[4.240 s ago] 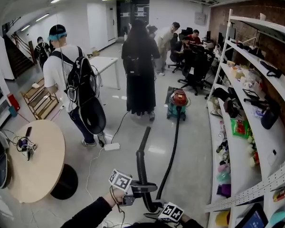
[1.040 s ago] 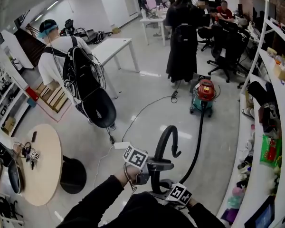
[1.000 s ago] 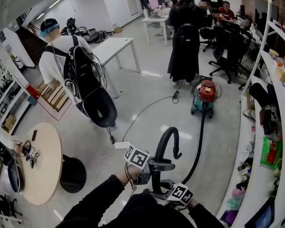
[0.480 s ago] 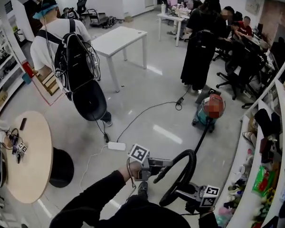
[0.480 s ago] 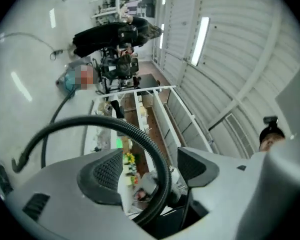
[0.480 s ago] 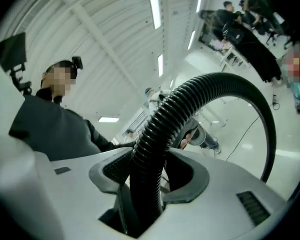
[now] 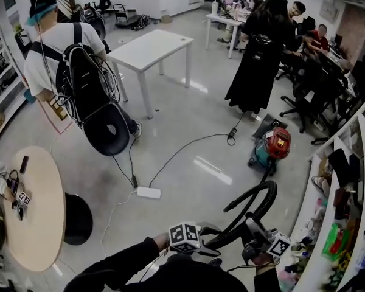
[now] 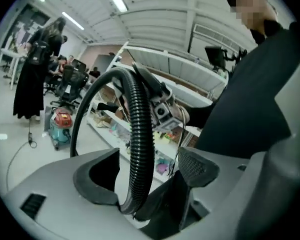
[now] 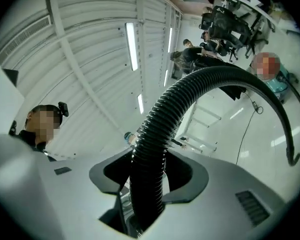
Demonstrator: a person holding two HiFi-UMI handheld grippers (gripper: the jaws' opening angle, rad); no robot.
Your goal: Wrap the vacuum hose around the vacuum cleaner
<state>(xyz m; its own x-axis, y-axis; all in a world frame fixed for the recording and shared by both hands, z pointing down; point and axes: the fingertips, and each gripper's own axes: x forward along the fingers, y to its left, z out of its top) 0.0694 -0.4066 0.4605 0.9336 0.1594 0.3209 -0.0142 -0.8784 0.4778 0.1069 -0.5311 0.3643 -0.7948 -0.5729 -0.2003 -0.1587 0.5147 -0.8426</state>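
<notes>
The vacuum cleaner (image 7: 274,146), red top on a teal body, stands on the floor at the right by the shelves. Its black ribbed hose (image 7: 255,202) runs back to me and arches in a loop between my hands. My right gripper (image 7: 252,231) is shut on the hose (image 9: 190,91), which fills the gap between its jaws (image 9: 149,179). My left gripper (image 7: 210,246) has just been opening. Its jaws (image 8: 147,176) now stand wide, with the hose (image 8: 140,124) running between them and a gap to the right pad. The right gripper (image 8: 165,111) shows beyond the loop in the left gripper view.
A person with a black backpack (image 7: 79,72) stands at the left, another in black (image 7: 258,53) beyond the vacuum. A white table (image 7: 155,44), a round wooden table (image 7: 30,205), a power strip (image 7: 149,192) with cables and shelving (image 7: 347,181) at the right surround the floor.
My right gripper has swung out to the right with the hose, pulling the upright loop wider and leaning it rightward. The left gripper sank lower in view and its jaws opened.
</notes>
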